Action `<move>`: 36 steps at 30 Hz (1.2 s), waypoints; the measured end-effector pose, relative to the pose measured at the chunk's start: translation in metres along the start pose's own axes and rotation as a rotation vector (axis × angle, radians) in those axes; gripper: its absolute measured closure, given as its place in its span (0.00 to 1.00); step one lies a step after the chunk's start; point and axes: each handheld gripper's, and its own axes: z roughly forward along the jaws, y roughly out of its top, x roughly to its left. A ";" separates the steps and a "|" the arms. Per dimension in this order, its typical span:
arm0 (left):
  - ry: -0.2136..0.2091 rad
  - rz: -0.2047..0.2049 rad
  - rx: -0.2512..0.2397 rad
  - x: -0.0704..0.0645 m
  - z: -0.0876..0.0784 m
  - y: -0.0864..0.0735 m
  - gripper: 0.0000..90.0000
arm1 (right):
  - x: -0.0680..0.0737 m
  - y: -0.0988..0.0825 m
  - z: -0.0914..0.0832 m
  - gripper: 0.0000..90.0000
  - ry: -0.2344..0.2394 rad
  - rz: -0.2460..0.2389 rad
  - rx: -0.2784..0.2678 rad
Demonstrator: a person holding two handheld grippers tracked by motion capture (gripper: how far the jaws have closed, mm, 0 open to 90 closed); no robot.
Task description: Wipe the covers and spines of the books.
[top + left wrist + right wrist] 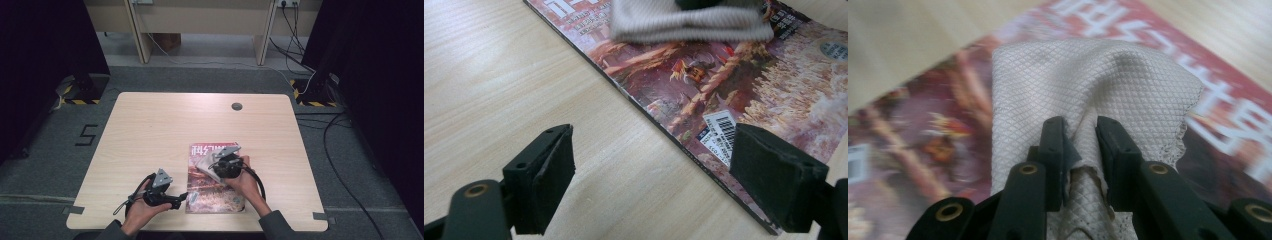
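Lying near the counter's (pixel 150 120) front edge, right of middle: magazine (pixel 200 192), long axis front to back, title toward the far edge, partly hidden beneath cloth (pixel 1088 85). Pinching a bunched fold of that cloth: right hand-held gripper (pixel 1082 145). Spread wide, holding nothing, just left of the magazine: left hand-held gripper (pixel 649 165).

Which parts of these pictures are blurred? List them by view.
Right gripper view: the magazine and table behind the cloth are smeared, the cloth's weave sharp. Left gripper view: magazine cover crisp. High view: evenly lit, dark at both sides.
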 end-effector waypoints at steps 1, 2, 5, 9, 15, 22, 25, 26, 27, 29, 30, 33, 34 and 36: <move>-0.003 0.003 0.003 -0.001 0.000 0.000 0.19 | -0.014 -0.005 -0.004 0.82 -0.046 0.038 -0.004; -0.005 0.009 0.010 -0.002 0.001 -0.001 0.19 | -0.014 -0.005 -0.004 0.82 -0.046 0.038 -0.004; -0.019 0.026 0.020 -0.006 0.003 -0.001 0.19 | -0.037 -0.013 -0.010 0.82 -0.092 0.098 -0.011; -0.054 0.094 0.038 -0.020 0.007 -0.003 0.20 | -0.046 -0.016 -0.012 0.82 -0.119 0.110 -0.010; -0.084 0.151 0.063 -0.034 0.013 -0.005 0.20 | -0.046 -0.016 -0.012 0.82 -0.124 0.116 -0.008; -0.091 0.172 0.071 -0.039 0.016 -0.006 0.20 | -0.049 -0.016 -0.011 0.82 -0.129 0.115 -0.015; -0.092 0.175 0.069 -0.040 0.016 -0.006 0.21 | -0.050 -0.016 -0.011 0.82 -0.127 0.120 -0.016; -0.094 0.178 0.070 -0.041 0.016 -0.006 0.21 | -0.051 -0.016 -0.010 0.82 -0.130 0.118 -0.017; -0.094 0.178 0.070 -0.041 0.016 -0.006 0.21 | -0.051 -0.016 -0.010 0.82 -0.130 0.118 -0.017; -0.093 0.181 0.070 -0.043 0.015 -0.006 0.22 | -0.052 -0.016 -0.010 0.82 -0.130 0.119 -0.017; -0.101 0.196 0.079 -0.044 0.015 -0.006 0.22 | -0.052 -0.016 -0.010 0.82 -0.130 0.123 -0.017; -0.097 0.208 0.097 -0.047 0.018 -0.007 0.22 | -0.051 -0.016 -0.010 0.82 -0.132 0.123 -0.018; -0.097 0.208 0.097 -0.047 0.018 -0.007 0.22 | -0.051 -0.016 -0.010 0.82 -0.132 0.123 -0.018; -0.091 0.206 0.094 -0.048 0.018 -0.008 0.23 | -0.051 -0.016 -0.010 0.82 -0.135 0.117 -0.016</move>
